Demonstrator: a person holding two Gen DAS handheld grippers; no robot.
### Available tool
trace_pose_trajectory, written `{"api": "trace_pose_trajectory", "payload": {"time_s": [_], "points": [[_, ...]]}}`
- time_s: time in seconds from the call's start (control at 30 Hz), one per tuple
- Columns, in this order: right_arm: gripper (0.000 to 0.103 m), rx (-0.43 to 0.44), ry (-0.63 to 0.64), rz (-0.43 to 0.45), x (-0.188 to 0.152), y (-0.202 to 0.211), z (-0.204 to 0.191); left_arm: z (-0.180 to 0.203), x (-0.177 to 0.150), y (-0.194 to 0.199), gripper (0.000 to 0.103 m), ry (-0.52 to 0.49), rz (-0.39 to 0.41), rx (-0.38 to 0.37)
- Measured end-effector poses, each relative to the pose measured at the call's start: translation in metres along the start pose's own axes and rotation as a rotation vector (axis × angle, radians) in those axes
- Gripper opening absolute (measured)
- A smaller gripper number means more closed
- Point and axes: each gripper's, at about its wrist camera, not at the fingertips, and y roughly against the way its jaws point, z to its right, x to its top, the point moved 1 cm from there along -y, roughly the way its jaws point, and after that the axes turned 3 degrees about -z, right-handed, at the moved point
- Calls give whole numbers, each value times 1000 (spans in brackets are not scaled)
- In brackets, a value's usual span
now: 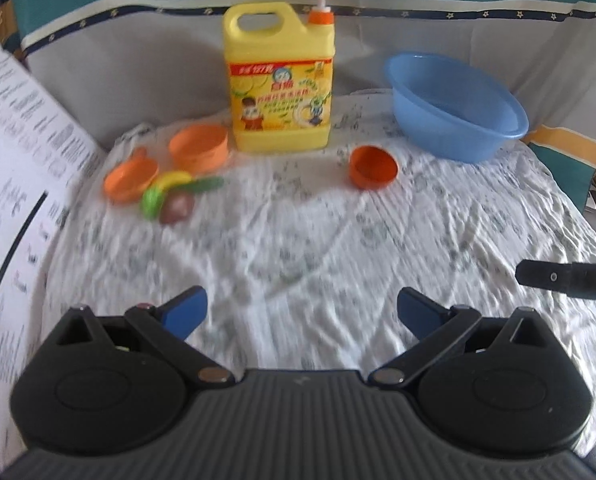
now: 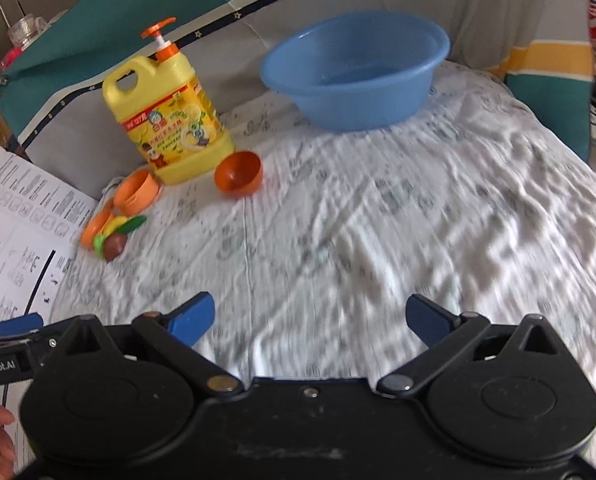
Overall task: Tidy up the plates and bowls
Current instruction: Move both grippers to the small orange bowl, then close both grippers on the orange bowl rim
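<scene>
A dark orange bowl [image 1: 373,167] lies tilted on the white cloth, also in the right wrist view [image 2: 238,173]. A light orange bowl [image 1: 199,145] [image 2: 137,192] sits beside the yellow bottle. A small orange plate [image 1: 130,175] [image 2: 93,227] lies at the left with toy food on it. A blue basin [image 1: 456,106] [image 2: 354,70] stands at the back right. My left gripper [image 1: 302,312] is open and empty above the near cloth. My right gripper [image 2: 310,320] is open and empty, well short of the bowls.
A yellow dish-soap bottle [image 1: 279,76] [image 2: 169,120] with an orange pump stands at the back. Toy fruit and vegetables [image 1: 169,198] [image 2: 115,236] lie by the plate. Printed paper sheets [image 1: 13,152] [image 2: 13,216] lie at the left. The right gripper's side [image 1: 566,280] shows at the right edge.
</scene>
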Motion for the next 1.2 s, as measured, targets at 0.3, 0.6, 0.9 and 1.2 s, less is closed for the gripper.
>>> {"api": "trace_pose_trajectory", "payload": {"time_s": [0.3,0.6,0.9,1.2], "points": [[84,19,63,18,62,-55,-13,13,51,-55,103,-65,26,10],[53,90,-25,-33,110,-131,-16,17,96,-129,85,-32,15,-27],[23,190,-51,-71,134,-180,-35,44,111,-179,61,-43,-32,-112],[6,180,-41,-102,129,-199,-44,44,113,-204,19,-16,-76,-158]]}}
